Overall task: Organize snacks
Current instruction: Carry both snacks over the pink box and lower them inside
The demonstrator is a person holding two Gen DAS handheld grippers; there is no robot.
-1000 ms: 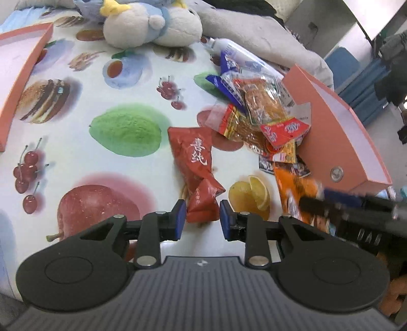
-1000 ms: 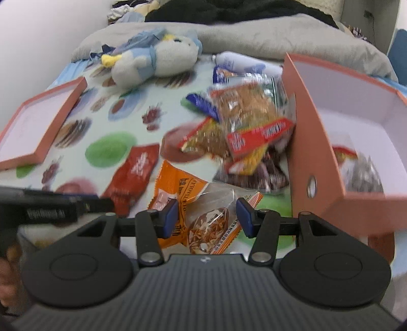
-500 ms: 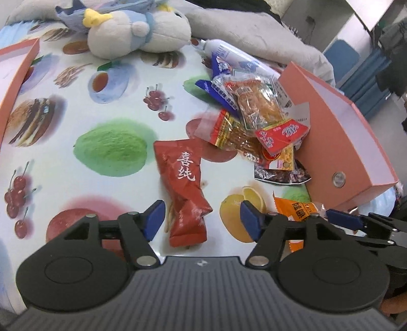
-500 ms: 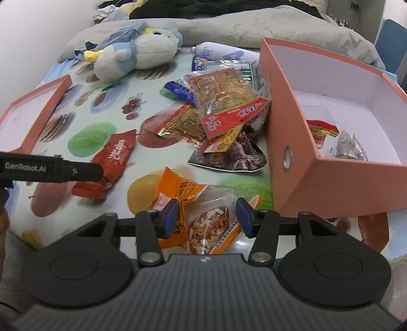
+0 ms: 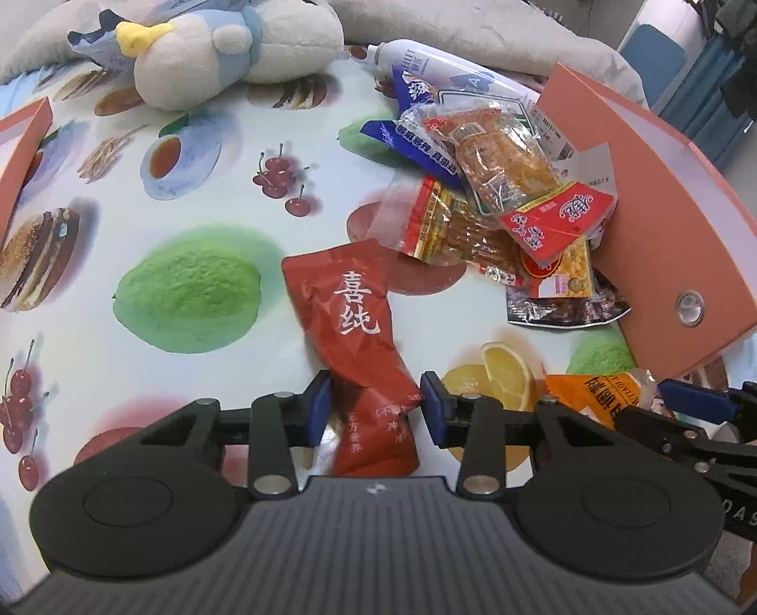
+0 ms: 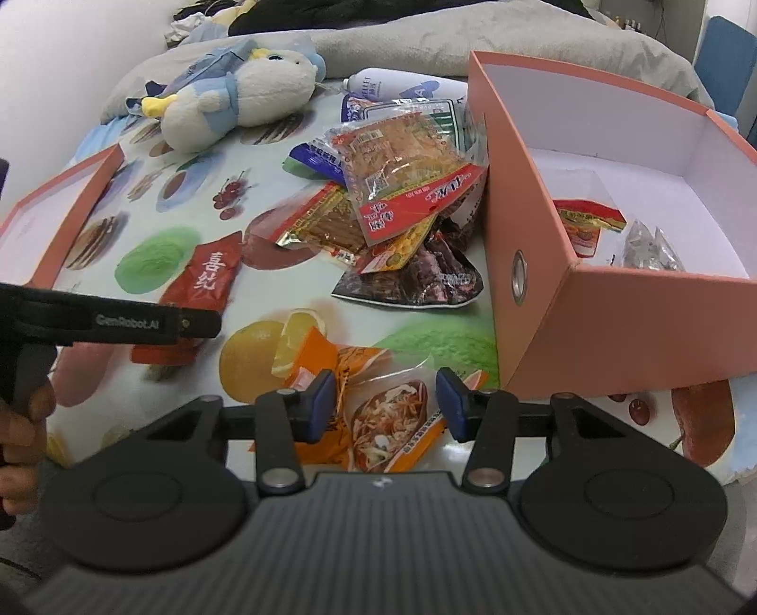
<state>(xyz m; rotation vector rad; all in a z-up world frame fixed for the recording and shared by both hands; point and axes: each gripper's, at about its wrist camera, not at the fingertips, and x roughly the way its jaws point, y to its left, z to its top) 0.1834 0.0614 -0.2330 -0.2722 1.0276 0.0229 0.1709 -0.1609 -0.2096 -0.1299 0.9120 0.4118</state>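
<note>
A red snack packet (image 5: 359,340) with white characters lies on the fruit-print tablecloth; it also shows in the right wrist view (image 6: 203,284). My left gripper (image 5: 374,411) is open, its pads on either side of the packet's near end. My right gripper (image 6: 388,395) is open around an orange snack packet (image 6: 378,407), which also shows in the left wrist view (image 5: 591,392). A pile of snack packets (image 6: 402,213) lies against the open orange box (image 6: 530,246). The box holds two packets (image 6: 615,232).
A plush toy (image 6: 236,104) and a white tube (image 6: 392,85) lie at the back. An orange box lid (image 6: 52,222) sits at the left. The table's front edge is just under both grippers. A grey blanket (image 6: 426,42) lies behind.
My left gripper let go of the red packet, opened wide, and has narrowed around its near end. My right gripper stayed open over the orange packet and drew back a little.
</note>
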